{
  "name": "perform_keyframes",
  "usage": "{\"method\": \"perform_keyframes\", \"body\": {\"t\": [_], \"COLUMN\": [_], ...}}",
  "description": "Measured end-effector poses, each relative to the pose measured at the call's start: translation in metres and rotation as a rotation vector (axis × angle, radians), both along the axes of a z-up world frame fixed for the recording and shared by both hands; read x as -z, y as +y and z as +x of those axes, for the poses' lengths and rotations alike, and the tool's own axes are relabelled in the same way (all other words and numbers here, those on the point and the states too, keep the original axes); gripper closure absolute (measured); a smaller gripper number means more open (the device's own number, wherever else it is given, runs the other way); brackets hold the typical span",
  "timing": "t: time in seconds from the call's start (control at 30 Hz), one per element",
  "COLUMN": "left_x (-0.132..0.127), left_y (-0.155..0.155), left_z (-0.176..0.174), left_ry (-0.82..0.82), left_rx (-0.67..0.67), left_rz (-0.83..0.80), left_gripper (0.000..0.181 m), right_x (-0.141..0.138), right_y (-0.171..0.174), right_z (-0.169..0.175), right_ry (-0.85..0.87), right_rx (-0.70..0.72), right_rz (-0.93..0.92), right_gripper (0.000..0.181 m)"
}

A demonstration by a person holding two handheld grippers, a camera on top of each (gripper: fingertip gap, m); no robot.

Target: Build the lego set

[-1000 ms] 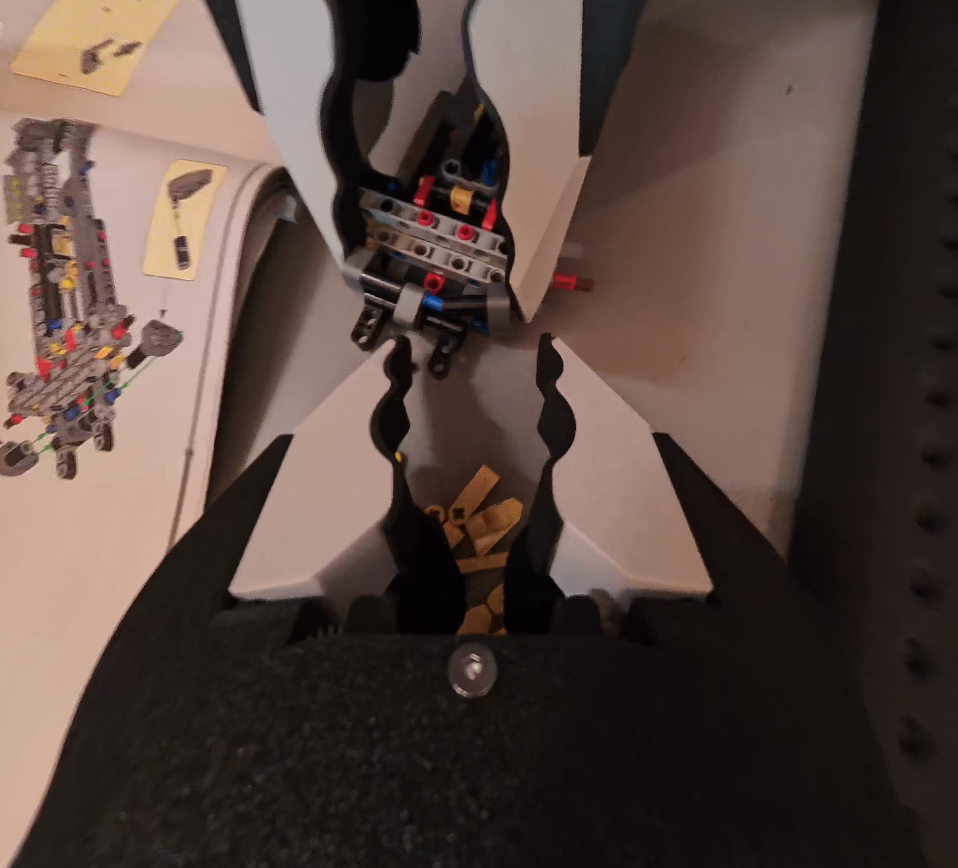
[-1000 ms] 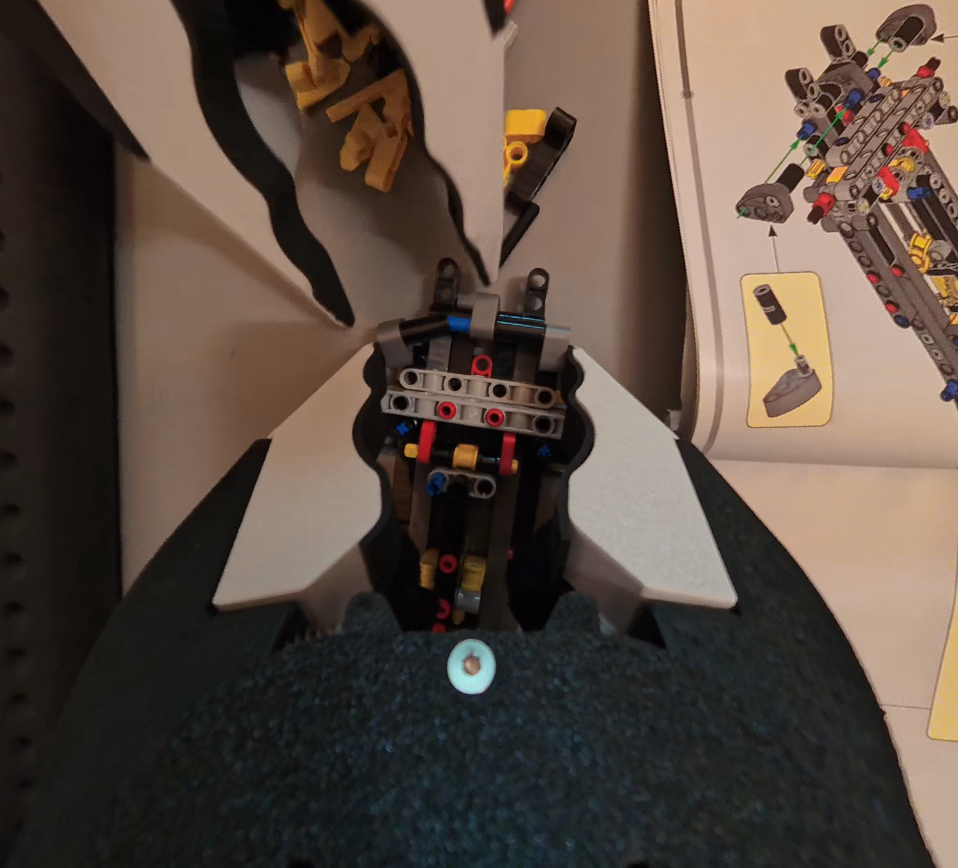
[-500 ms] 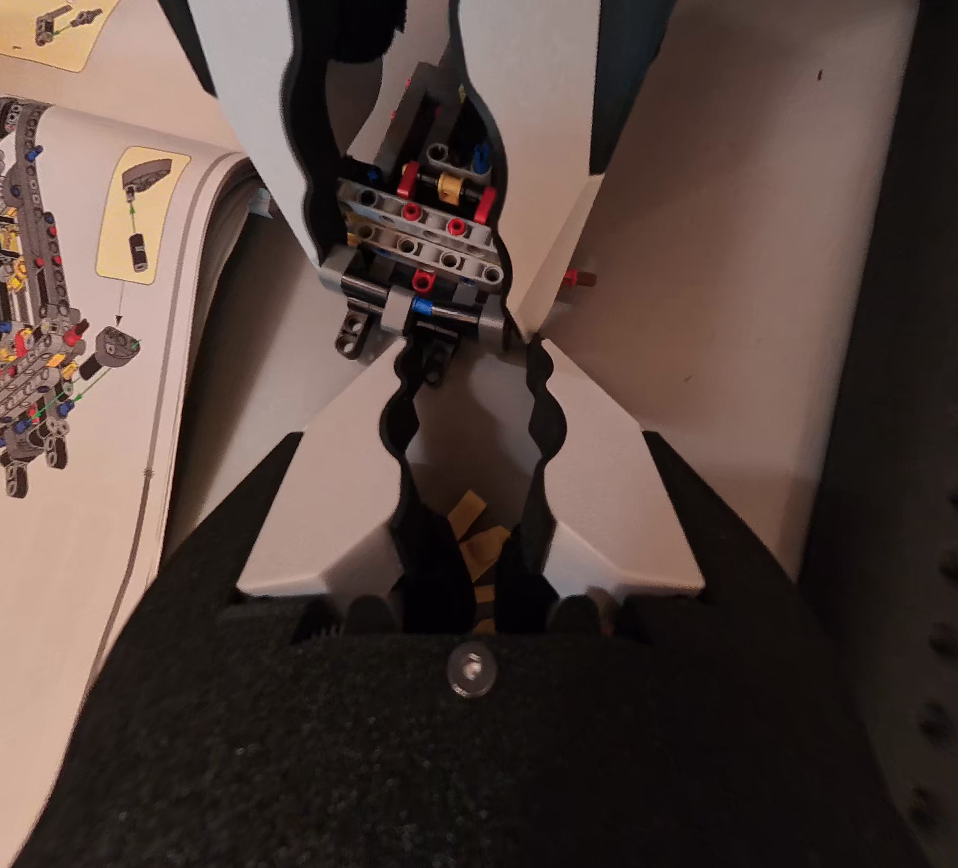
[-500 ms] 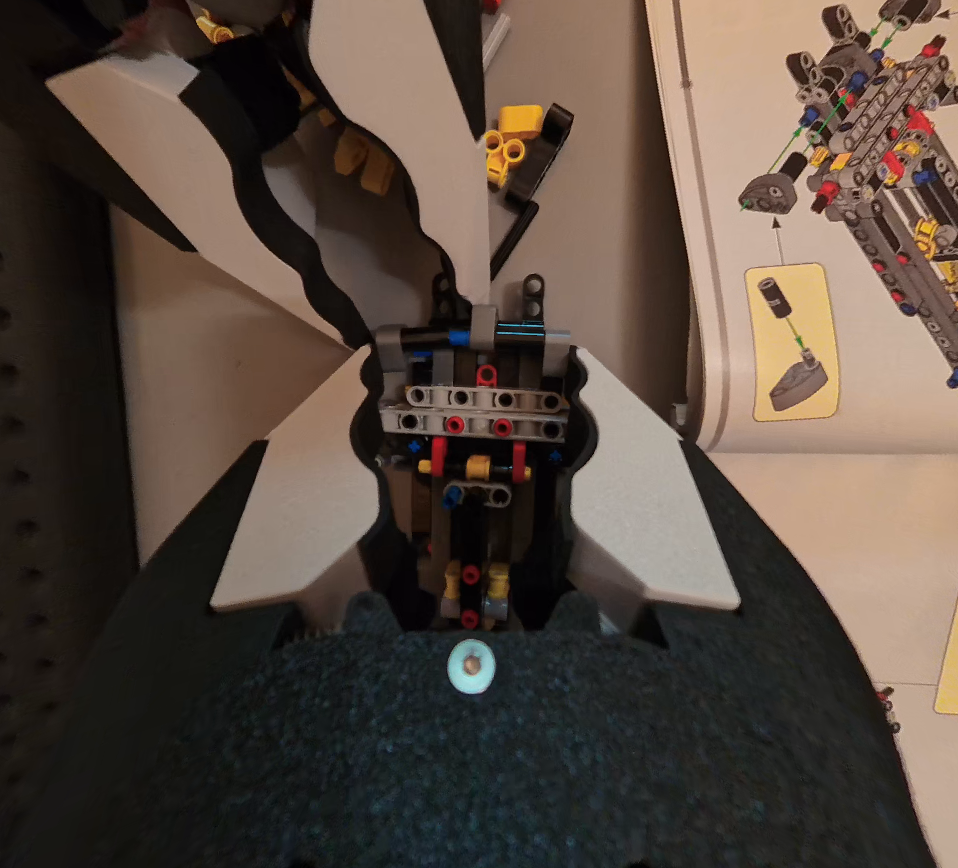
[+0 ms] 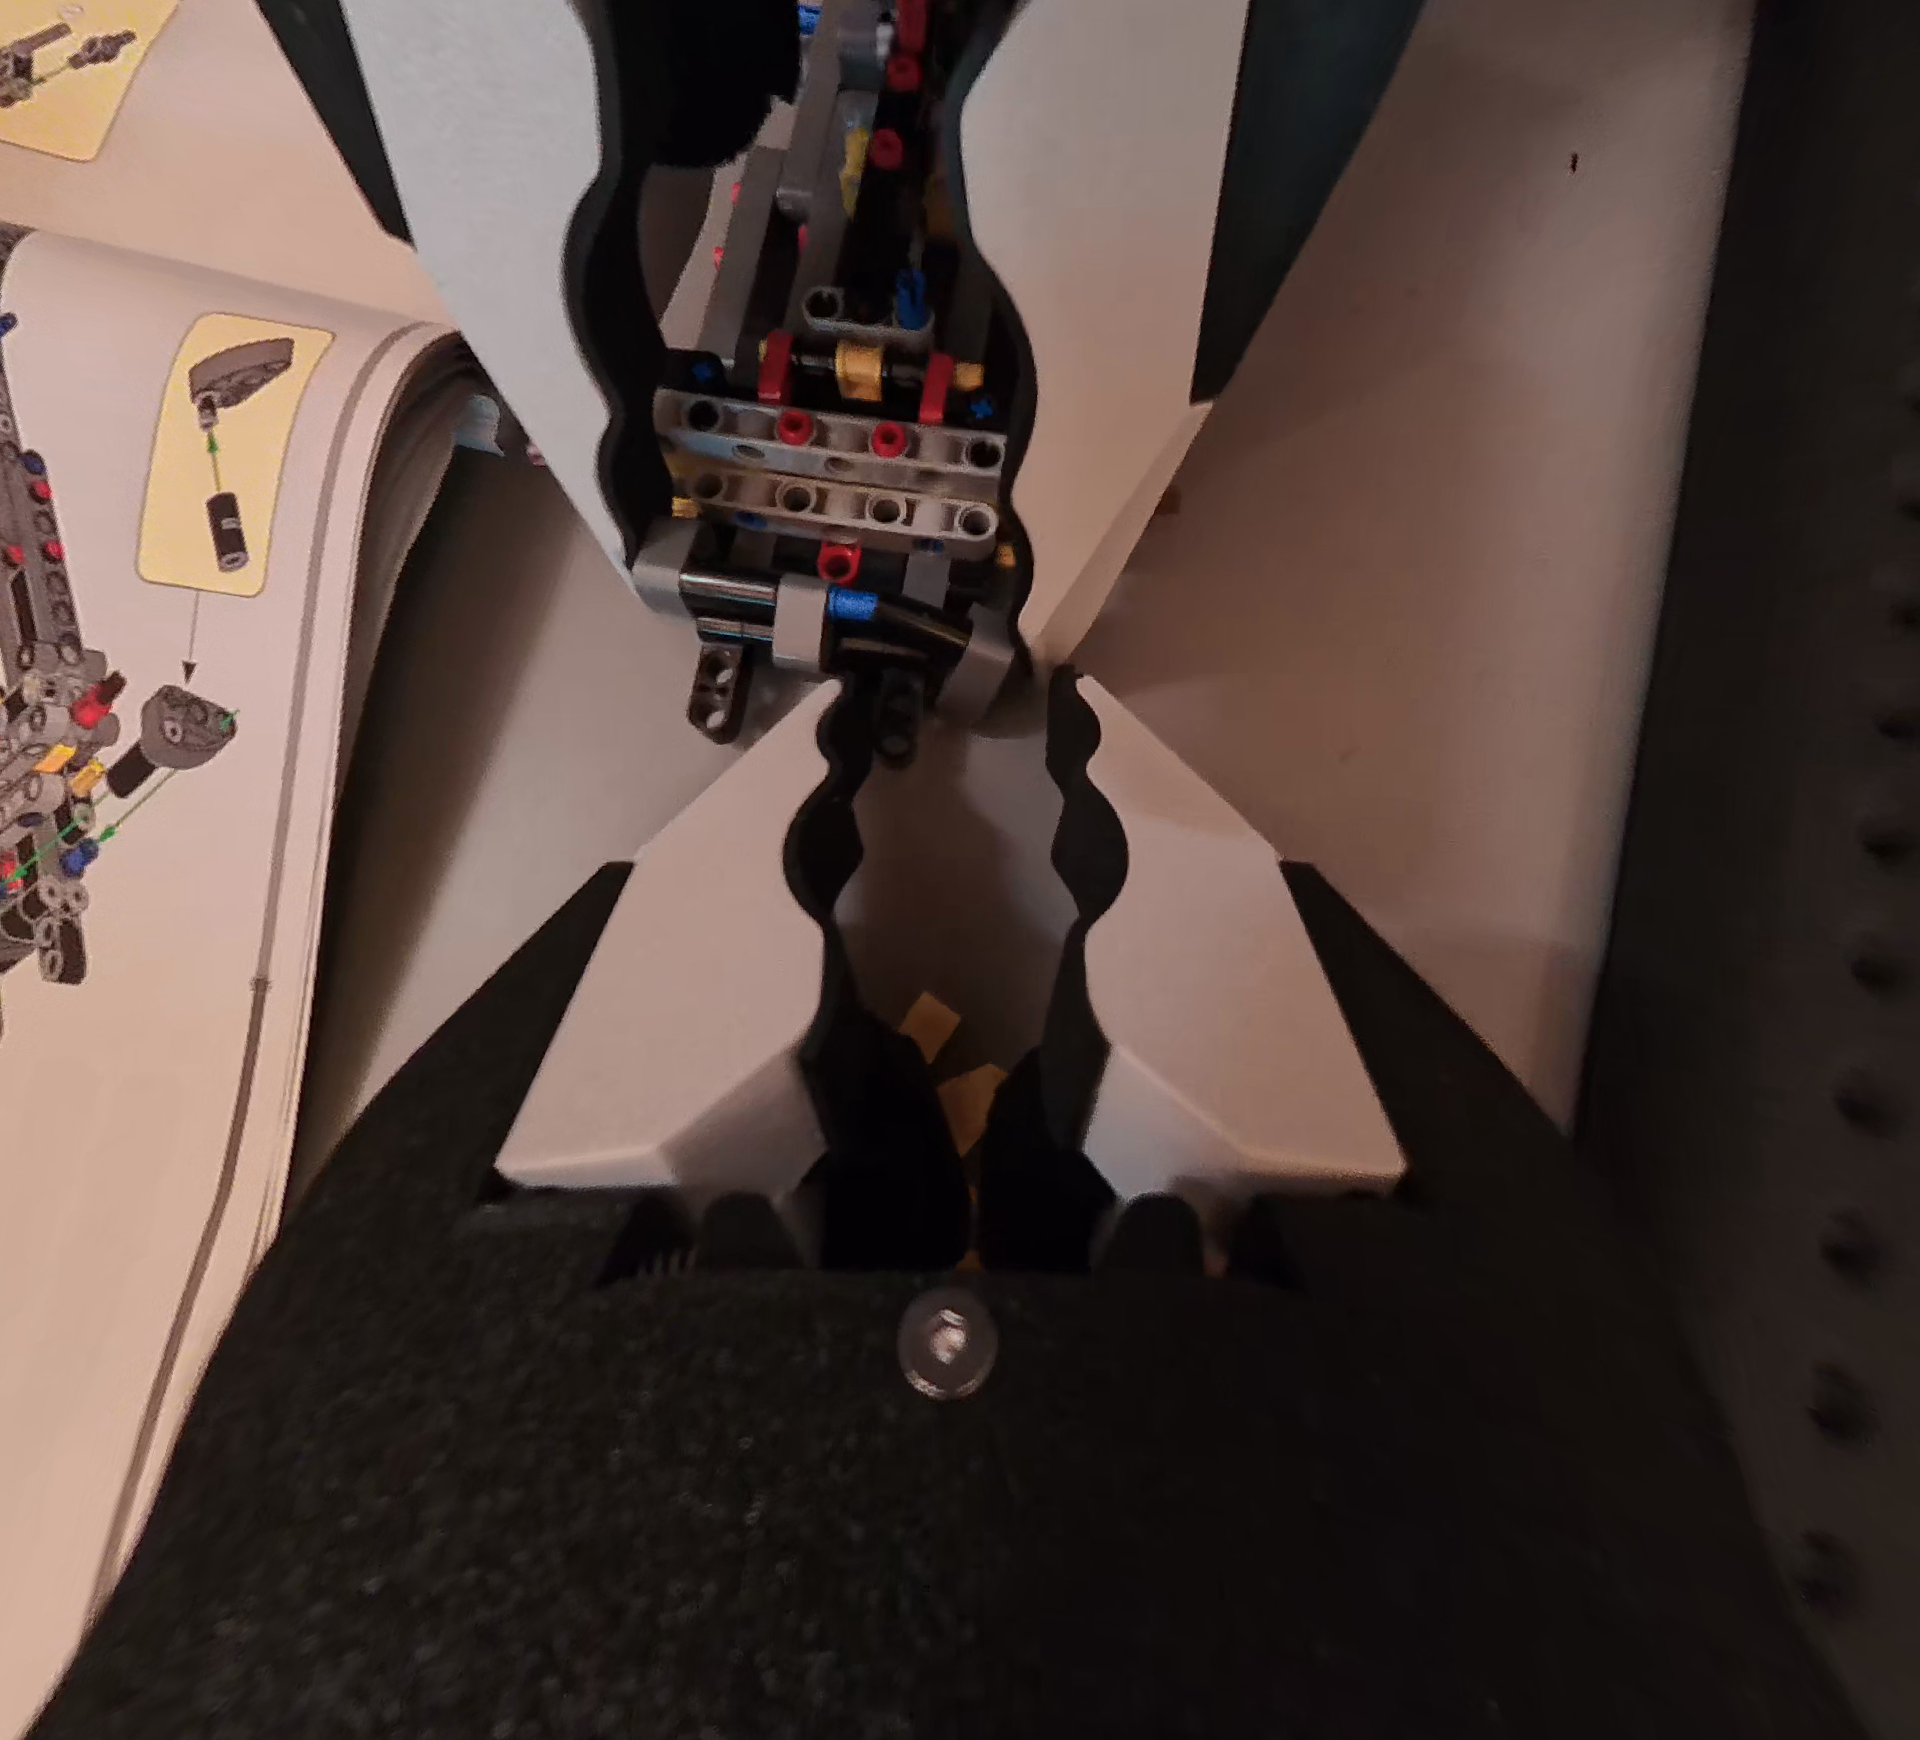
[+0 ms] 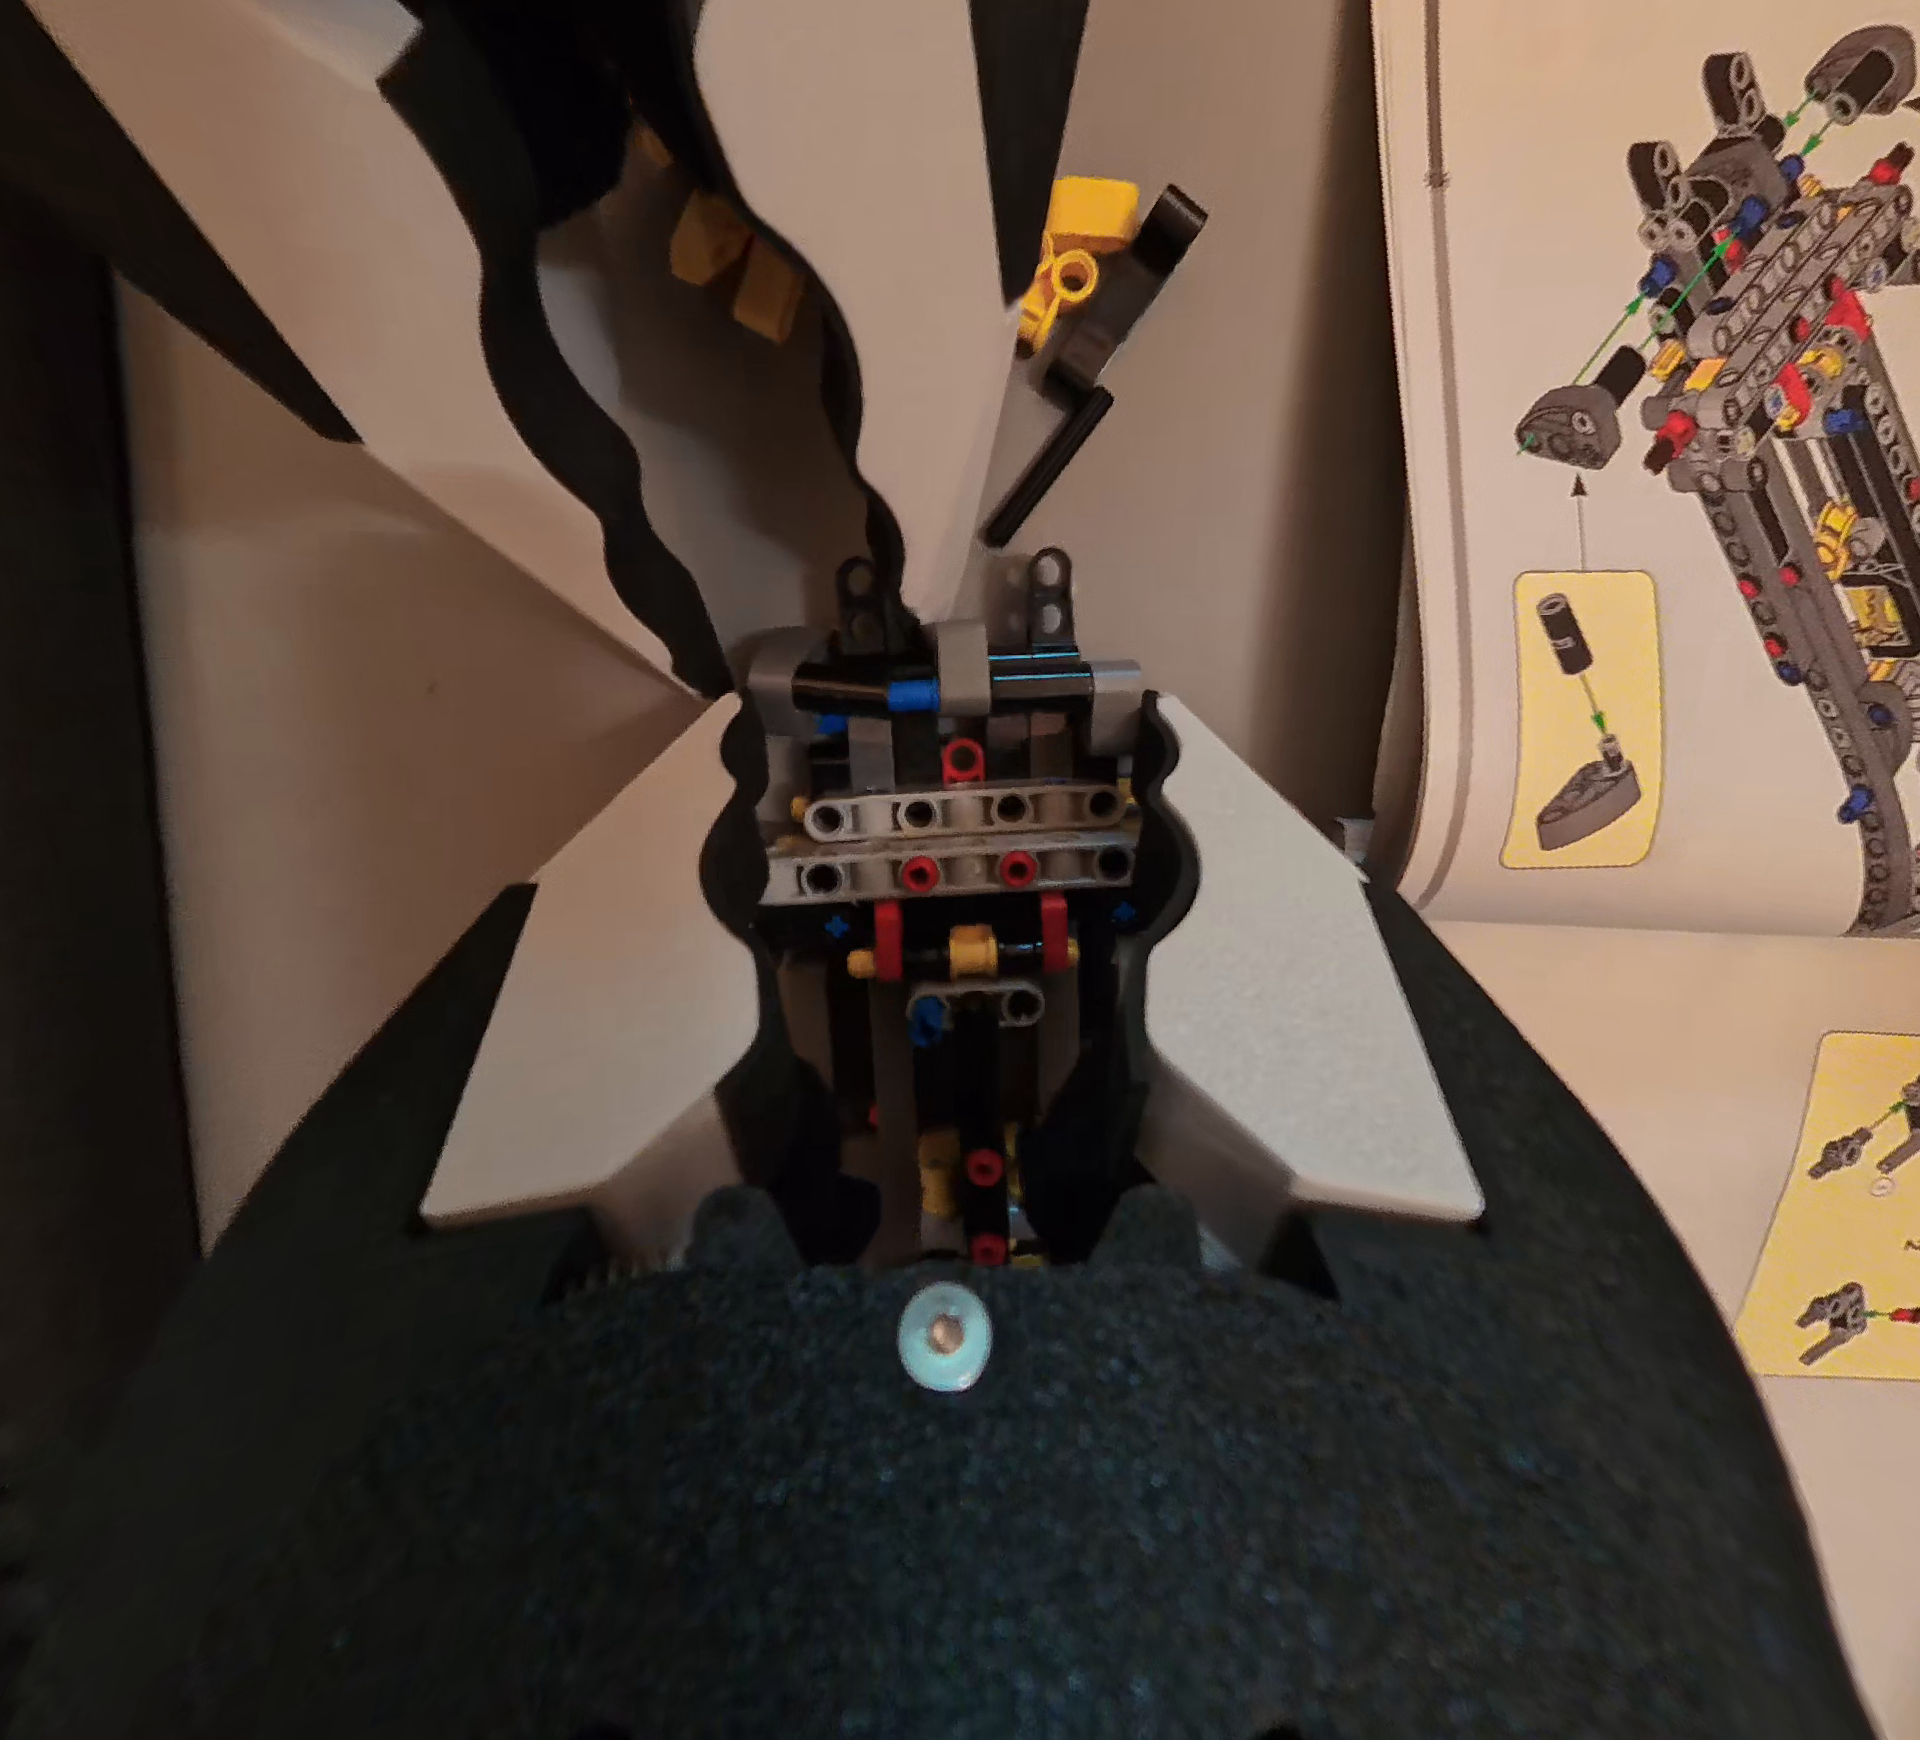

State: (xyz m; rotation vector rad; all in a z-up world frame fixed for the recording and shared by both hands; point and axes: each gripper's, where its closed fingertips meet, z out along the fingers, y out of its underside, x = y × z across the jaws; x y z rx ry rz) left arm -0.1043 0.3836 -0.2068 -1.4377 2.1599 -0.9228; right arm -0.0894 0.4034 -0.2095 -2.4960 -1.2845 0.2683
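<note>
the right claw (image 6: pixel 940 817) clamps the stiff, light technic chassis (image 6: pixel 951 843) by its grey beams above the tabletop (image 5: pixel 1351 547), while the left claw (image 5: pixel 951 734), parted, probably touches its fragile black end lugs.

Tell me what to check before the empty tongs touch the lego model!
1. Right tongs shut on the lego model: ok.
2. Left tongs open and empty: ok.
3. Left tongs' tips close to the model's black end pieces: ok.
4. Instruction booklet open beside the work: ok.
5. Loose yellow pieces within reach on the table: ok.
6. Which piece goes on next: cannot tell.
</note>
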Motion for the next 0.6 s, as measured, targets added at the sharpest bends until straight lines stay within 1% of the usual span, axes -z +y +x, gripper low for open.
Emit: {"method": "perform_keyframes", "body": {"t": [0.2,0.33,0.4,0.6], "left_x": [0.0001,-0.0008,-0.0011,0.0001], "left_y": [-0.0012,0.0049,0.0049,0.0062], "left_z": [0.0011,-0.0003,-0.0007,0.0014], "left_ry": [-0.005,-0.043,-0.056,-0.037], "left_rx": [0.007,0.004,0.004,-0.02], "left_rz": [0.012,0.107,0.125,0.086], "left_gripper": [0.149,0.151,0.152,0.149], "right_x": [-0.0003,-0.0012,-0.0019,-0.0037], "right_y": [-0.0016,-0.0041,-0.0049,-0.0045], "right_z": [0.0007,-0.0003,0.0,0.0009], "right_ry": [0.003,0.025,0.039,0.071], "right_rx": [-0.023,-0.038,-0.03,0.015], "right_rz": [-0.012,-0.022,-0.033,-0.067], "right_gripper": [0.111,0.112,0.113,0.115]}}
